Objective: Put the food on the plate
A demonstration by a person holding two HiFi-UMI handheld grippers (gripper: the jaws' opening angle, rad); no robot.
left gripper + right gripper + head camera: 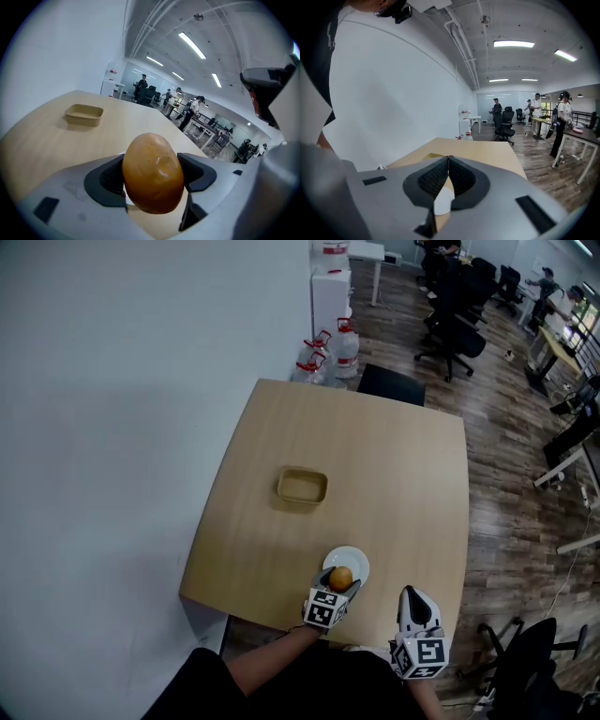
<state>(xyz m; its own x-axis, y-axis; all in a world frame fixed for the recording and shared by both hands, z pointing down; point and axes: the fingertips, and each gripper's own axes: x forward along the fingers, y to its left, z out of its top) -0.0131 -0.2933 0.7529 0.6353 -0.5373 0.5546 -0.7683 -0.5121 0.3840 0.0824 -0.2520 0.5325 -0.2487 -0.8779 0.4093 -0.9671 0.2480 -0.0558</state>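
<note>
Over plate's (356, 559) near edge, left gripper (339, 582) pinches food (153, 172), brown oval lump, between both jaws; whether food touches plate, cannot tell. Right of plate, at table (403, 465) edge, right gripper (448, 169) jaws pressed together, nothing between. Beyond plate, mid-table, tan tray (302, 487), bare bottom showing. Plate's far half bare.

Left gripper (338, 581) gripped a potato (152, 173) between its jaws, right gripper (411, 596) sat beside it with jaws pressed together, bare left forearm (267, 660) reached forward.
</note>
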